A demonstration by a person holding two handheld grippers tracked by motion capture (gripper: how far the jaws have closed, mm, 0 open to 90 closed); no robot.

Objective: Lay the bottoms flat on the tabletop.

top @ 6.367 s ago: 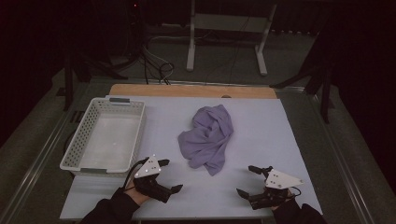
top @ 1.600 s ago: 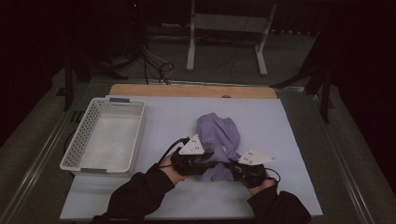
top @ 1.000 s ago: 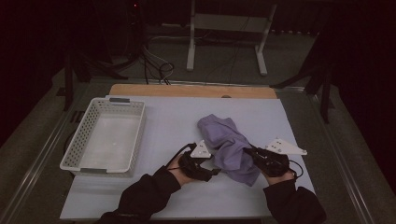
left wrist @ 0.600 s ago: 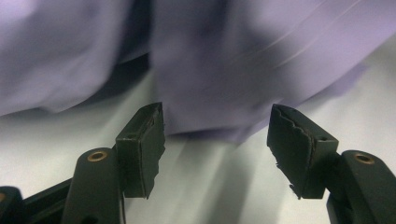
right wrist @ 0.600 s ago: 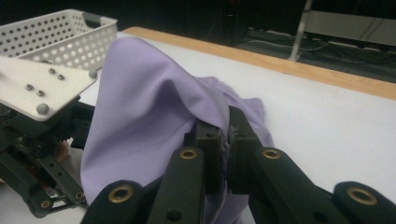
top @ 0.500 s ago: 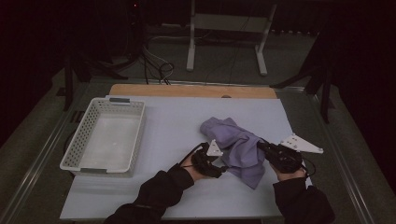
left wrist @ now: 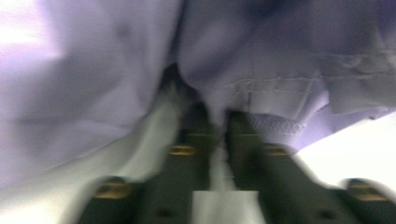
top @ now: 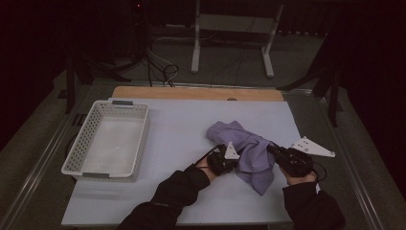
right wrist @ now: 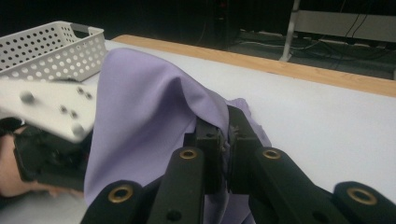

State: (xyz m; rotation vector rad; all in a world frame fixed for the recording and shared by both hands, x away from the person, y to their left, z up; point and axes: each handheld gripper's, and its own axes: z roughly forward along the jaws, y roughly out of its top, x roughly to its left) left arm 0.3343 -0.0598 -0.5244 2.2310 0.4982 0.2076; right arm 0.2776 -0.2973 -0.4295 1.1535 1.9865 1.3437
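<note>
A crumpled purple cloth (top: 249, 152) lies on the white table (top: 186, 124), right of centre. My left gripper (top: 233, 162) is shut on its left edge. In the left gripper view a fold of the purple cloth (left wrist: 261, 70) is pinched between the closed jaws of the left gripper (left wrist: 218, 122). My right gripper (top: 274, 152) is shut on the cloth's right side. In the right gripper view the right gripper (right wrist: 225, 125) clamps the purple cloth (right wrist: 144, 112), which hangs as a raised sheet toward the other hand's grey plate (right wrist: 51, 109).
A white perforated basket (top: 108, 139) stands empty at the table's left, seen too as the basket (right wrist: 44, 49) in the right gripper view. A wooden strip (top: 196, 93) runs along the far edge. Beyond it are a metal stand (top: 234, 28) and cables on the floor.
Both grippers came in from the near edge and took hold of the cloth. Over the last second they moved right and spread apart, dragging and stretching the cloth rightward.
</note>
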